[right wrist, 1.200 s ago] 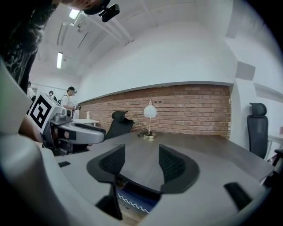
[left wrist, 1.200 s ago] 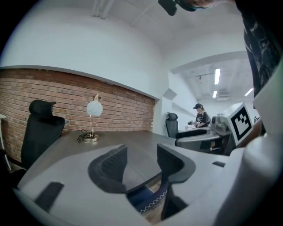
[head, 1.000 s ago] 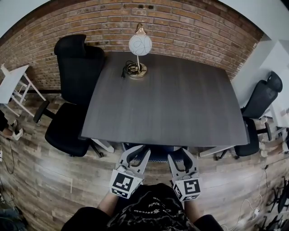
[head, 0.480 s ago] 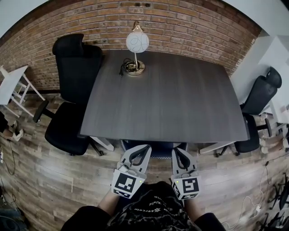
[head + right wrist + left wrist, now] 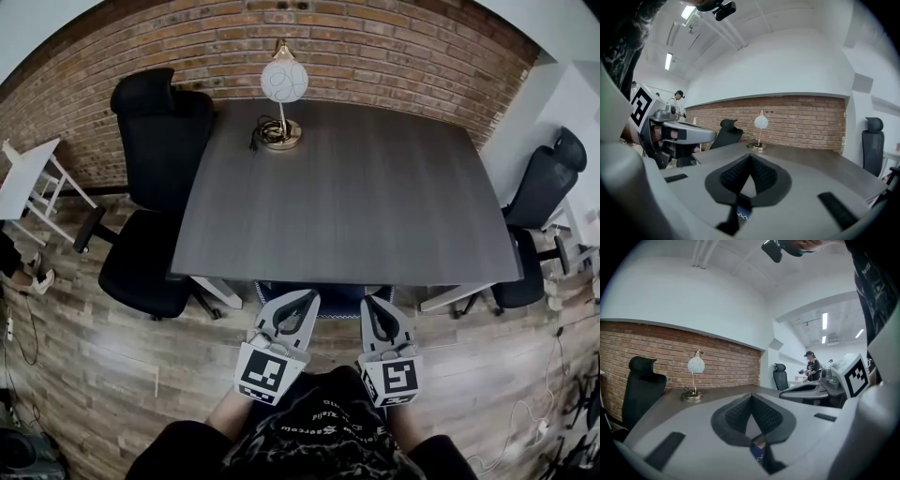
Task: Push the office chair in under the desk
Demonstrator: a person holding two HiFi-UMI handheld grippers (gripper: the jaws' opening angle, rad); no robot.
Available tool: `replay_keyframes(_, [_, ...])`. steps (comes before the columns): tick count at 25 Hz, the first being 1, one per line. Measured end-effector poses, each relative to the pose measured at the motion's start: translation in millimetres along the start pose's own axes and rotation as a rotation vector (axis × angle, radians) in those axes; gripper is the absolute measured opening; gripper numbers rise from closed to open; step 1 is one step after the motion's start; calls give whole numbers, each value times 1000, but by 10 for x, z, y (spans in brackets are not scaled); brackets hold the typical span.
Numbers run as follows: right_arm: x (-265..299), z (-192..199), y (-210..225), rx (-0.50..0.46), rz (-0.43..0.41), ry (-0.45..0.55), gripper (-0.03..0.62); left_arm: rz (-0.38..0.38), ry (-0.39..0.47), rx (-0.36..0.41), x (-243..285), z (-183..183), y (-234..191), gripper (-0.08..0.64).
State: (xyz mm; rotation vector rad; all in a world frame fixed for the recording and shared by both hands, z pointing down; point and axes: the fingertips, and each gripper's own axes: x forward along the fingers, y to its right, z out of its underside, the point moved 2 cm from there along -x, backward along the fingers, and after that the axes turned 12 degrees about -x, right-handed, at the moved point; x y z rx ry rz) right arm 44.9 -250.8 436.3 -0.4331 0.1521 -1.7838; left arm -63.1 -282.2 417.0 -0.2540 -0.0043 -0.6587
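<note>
Likely the chair (image 5: 330, 299) ahead rolls freely; we'd push high on its back with left hand-held gripper (image 5: 307, 298) and right hand-held gripper (image 5: 373, 303) closed.

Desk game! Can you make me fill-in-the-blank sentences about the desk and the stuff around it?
The thing with a round white shade on the desk is a ____.
The wall behind it is built of ____.
The office chair at its left side is coloured ____.
The left hand-held gripper and the right hand-held gripper both have jaws that are ____.
Missing words: lamp; brick; black; shut.
</note>
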Motion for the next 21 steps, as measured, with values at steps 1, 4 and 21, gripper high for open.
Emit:
replay_keyframes(1, [6,4,-5,-3,-2,1,3,-1,-1,1,-7,9,0,6])
replay_keyframes(4, [33,20,-23,-15,-11,-5,3,-6,-8,0,-9,33,-13,6])
replay_keyframes(21, [87,94,-59,-67,-31,-36,3,-32,-21,-1,0,86,-68,6])
